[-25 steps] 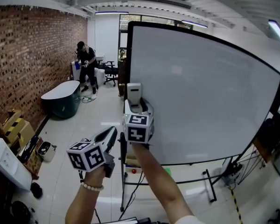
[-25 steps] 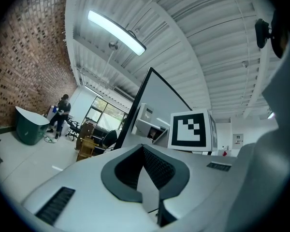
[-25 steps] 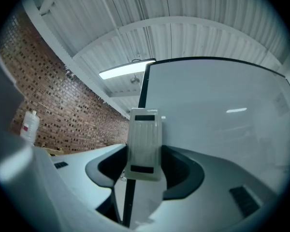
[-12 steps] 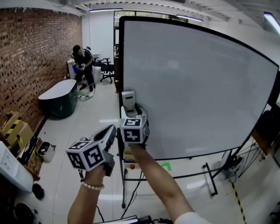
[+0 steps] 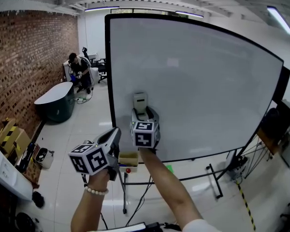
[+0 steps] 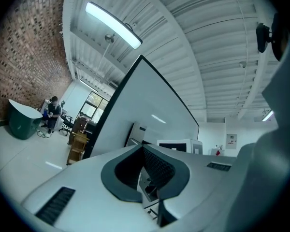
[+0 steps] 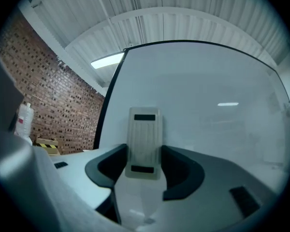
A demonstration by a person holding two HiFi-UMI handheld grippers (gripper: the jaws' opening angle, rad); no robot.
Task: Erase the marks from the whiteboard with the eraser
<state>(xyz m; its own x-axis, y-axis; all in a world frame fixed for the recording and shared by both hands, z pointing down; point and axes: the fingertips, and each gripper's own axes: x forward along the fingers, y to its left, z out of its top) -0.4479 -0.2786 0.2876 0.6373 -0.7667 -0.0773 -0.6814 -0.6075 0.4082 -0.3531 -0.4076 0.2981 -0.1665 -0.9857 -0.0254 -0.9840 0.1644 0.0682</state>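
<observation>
The right hand-held gripper (image 7: pixel 144 154) is clamped on a pale beige, ribbed rectangular eraser (image 7: pixel 145 138) with a dark slot near each end. The eraser stands upright between the jaws and sticks out past their tips. It is held up in front of the lower left part of a large white whiteboard with a black frame (image 5: pixel 198 81), near the board's left edge — whether its far face touches the surface cannot be told. The board stands on a thin black metal stand (image 5: pixel 124 197) on the pale glossy floor (image 5: pixel 87 120).

The left hand-held gripper (image 6: pixel 141 150) has its jaws drawn together at the tips, with nothing between them. In the head view it sits lower than the right one and to its left, beside the board's lower left corner and apart from the board.

A small tan cardboard box (image 5: pixel 128 158) sits just below that corner. A red brick wall (image 5: pixel 24 57) runs along the left — near it stands a dark green rounded counter with a white top (image 5: pixel 53 100). Beyond that, a person in dark clothes (image 5: pixel 79 69) is at the far end of the room.
</observation>
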